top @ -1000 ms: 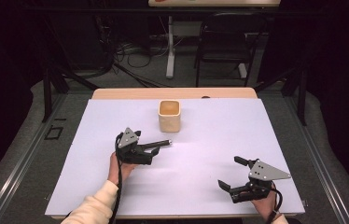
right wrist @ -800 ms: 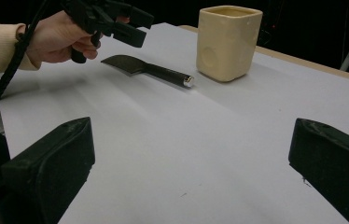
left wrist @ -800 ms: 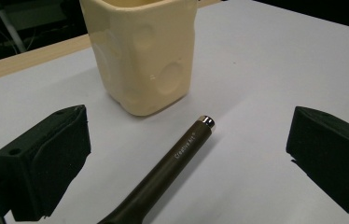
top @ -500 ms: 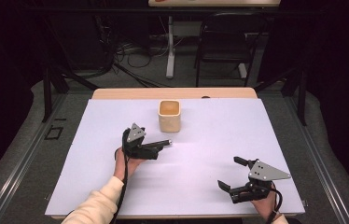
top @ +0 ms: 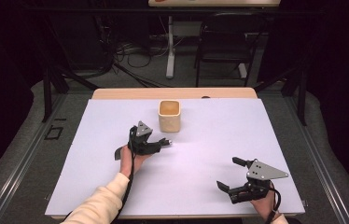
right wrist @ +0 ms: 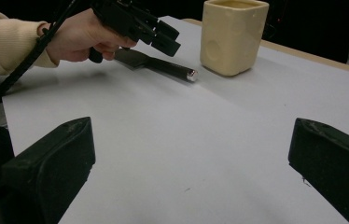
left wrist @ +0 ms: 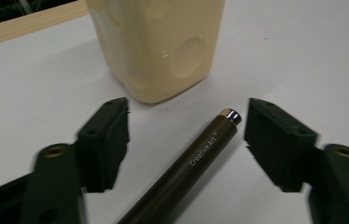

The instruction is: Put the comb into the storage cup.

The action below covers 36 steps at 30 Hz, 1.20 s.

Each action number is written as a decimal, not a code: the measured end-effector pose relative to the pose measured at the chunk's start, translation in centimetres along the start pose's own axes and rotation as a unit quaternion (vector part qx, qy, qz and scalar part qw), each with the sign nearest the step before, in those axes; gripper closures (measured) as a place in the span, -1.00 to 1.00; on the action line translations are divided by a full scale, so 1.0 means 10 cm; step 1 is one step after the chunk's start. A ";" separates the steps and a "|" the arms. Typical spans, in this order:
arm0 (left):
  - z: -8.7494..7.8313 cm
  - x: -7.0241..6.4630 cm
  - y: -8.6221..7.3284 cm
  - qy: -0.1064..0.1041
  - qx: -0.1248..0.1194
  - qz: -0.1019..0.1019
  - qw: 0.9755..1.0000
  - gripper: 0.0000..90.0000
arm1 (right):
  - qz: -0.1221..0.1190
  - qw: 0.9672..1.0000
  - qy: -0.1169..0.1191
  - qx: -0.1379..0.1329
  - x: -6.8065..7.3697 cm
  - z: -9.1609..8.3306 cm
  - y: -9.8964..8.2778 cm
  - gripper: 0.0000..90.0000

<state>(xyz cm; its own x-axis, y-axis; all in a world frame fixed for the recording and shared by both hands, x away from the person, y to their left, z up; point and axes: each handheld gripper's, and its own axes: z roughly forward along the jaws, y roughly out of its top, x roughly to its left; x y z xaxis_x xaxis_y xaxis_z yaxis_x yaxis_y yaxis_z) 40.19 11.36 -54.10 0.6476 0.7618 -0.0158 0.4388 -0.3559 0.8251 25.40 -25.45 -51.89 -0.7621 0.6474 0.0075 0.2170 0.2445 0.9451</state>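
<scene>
My left gripper (top: pixel 163 143) sits low over a dark brown pen (left wrist: pixel 186 165) that lies flat on the white counter (top: pixel 210 140), its silver cap end pointing toward a cream cup (top: pixel 169 115). The jaws have just been closing: they now stand partly closed with the pen between them, but both pads are still clear of the barrel, so I have no grip on it. In the left gripper view the pen runs slantwise up between the jaws, its cap end close to the cup's base without touching it. The cup stands upright near the counter's far edge, just beyond the pen. My right gripper (top: pixel 231 175) rests near the counter's near right corner, well apart from pen and cup, jaws wide open with nothing between them.
</scene>
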 end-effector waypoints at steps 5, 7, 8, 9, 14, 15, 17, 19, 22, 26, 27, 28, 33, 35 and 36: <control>0.06 -0.02 0.00 -0.009 0.004 0.001 1.000 0.27 | 0.001 1.000 -0.001 0.003 0.00 0.01 0.00 -1.00; 0.07 -0.02 0.00 -0.010 0.003 0.003 1.000 0.47 | 0.002 1.000 -0.002 0.005 0.00 0.01 0.00 -1.00; 0.09 -0.01 0.00 -0.021 0.006 0.006 1.000 0.57 | 0.001 1.000 -0.002 0.008 0.00 0.01 0.00 -1.00; 0.10 -0.01 0.00 -0.024 0.007 0.004 1.000 0.64 | 0.002 1.000 0.000 0.011 0.00 0.02 -0.01 -1.00; 0.15 0.00 0.01 -0.032 0.011 -0.001 0.999 0.91 | 0.000 1.000 0.001 0.015 0.01 0.03 -0.01 -0.99; 0.17 0.00 0.01 -0.034 0.014 0.000 0.999 0.94 | 0.000 1.000 0.001 0.016 0.01 0.03 -0.01 -0.99; 0.18 0.00 0.01 -0.035 0.014 -0.001 0.999 0.98 | 0.000 1.000 0.002 0.016 0.01 0.03 -0.01 -0.99; 0.20 0.00 0.03 -0.037 0.021 -0.009 0.999 0.99 | 0.000 1.000 0.002 0.017 0.01 0.03 -0.01 -0.99; 0.22 0.00 0.05 -0.036 0.028 -0.013 0.999 1.00 | 0.001 1.000 0.002 0.016 0.01 0.03 -0.01 -0.99; 0.28 -0.01 0.04 -0.031 0.040 -0.013 0.999 1.00 | 0.000 1.000 0.002 0.017 0.01 0.03 -0.01 -0.99; 0.28 -0.01 0.04 -0.030 0.039 -0.012 0.999 1.00 | 0.000 1.000 0.002 0.017 0.01 0.03 -0.01 -0.99; 0.29 -0.01 0.04 -0.029 0.040 -0.013 0.999 1.00 | -0.001 1.000 0.001 0.018 0.01 0.03 -0.01 -0.99; 0.30 -0.01 0.03 -0.025 0.040 -0.014 0.999 1.00 | -0.001 1.000 0.002 0.018 0.01 0.03 -0.01 -0.99; 0.30 -0.01 0.02 -0.026 0.046 -0.013 0.998 1.00 | -0.001 1.000 0.001 0.019 0.01 0.03 -0.01 -0.99; 0.30 0.00 0.02 -0.028 0.048 -0.013 0.998 1.00 | -0.002 1.000 0.001 0.020 0.01 0.03 -0.01 -0.99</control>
<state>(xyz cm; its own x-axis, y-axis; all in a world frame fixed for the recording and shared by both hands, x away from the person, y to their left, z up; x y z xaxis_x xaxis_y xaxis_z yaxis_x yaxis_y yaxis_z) 42.13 9.63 -55.67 0.6674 0.7414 -0.0702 0.5118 -0.3882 0.7664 25.44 -25.19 -52.05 -0.7637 0.6455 0.0046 0.2380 0.2749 0.9316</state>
